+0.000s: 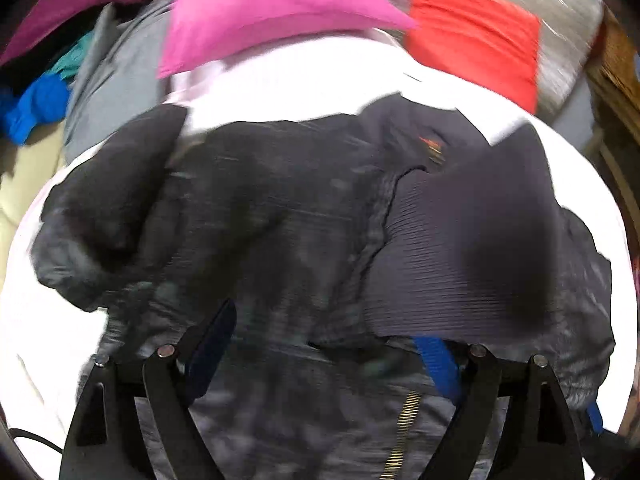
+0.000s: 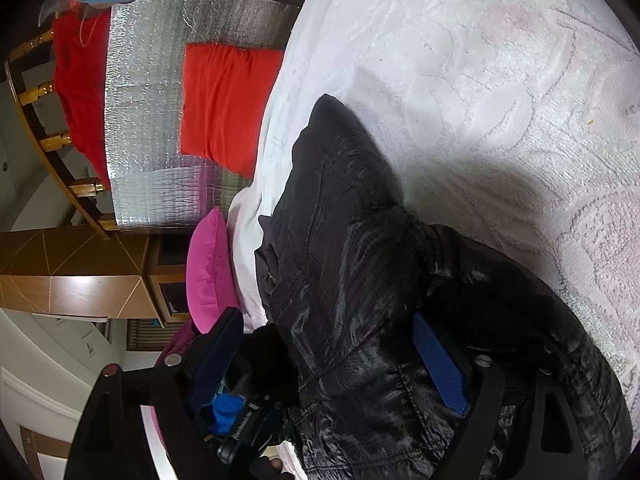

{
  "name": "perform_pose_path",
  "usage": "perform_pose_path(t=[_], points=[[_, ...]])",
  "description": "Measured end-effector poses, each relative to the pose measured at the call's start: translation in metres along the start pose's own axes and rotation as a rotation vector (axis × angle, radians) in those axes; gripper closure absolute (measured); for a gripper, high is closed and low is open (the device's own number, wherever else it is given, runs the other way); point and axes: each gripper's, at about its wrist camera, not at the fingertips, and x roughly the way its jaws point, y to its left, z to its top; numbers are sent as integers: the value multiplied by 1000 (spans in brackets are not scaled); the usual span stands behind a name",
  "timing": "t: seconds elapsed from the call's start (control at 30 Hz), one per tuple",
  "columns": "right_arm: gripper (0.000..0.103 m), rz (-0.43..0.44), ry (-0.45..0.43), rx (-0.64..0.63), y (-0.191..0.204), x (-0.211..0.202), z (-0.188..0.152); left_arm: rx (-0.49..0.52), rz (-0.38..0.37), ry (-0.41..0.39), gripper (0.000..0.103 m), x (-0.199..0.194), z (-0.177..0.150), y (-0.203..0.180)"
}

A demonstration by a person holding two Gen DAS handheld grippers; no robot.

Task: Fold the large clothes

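A large black shiny jacket (image 1: 280, 220) lies spread on a white bedspread (image 1: 288, 88), with a ribbed hem or cuff at the right and a brass zipper near the bottom. My left gripper (image 1: 324, 344) hovers low over its near part, jaws wide apart, with fabric lying between them; nothing is pinched. In the right wrist view the same jacket (image 2: 352, 264) rises as a bunched fold between the open jaws of my right gripper (image 2: 332, 356). Its blue finger pad (image 2: 438, 364) lies against the cloth.
A pink pillow (image 1: 256, 12) and a red pillow (image 1: 476, 36) lie at the head of the bed against a silver foil panel (image 2: 148, 120). A heap of grey, blue and purple clothes (image 1: 80, 72) sits at the left. A wooden cabinet (image 2: 80, 272) stands beside the bed.
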Motion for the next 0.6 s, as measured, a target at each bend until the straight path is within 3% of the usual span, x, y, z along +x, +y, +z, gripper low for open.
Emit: perform_pose_path(t=[0.13,0.4,0.5,0.6], points=[[15,-9,-6,-23,4,0,-3,-103,54,-5,16,-3,10,56],[15,-35,-13,-102,19,3,-13,-226,-25,-8,16,-24,-14,142],[21,-71,-51,-168,29,0,-22,-305,-50,-70,16,-33,-23,173],[31,-131,-84,-310,51,0,-35,-386,17,-176,16,-45,-33,206]])
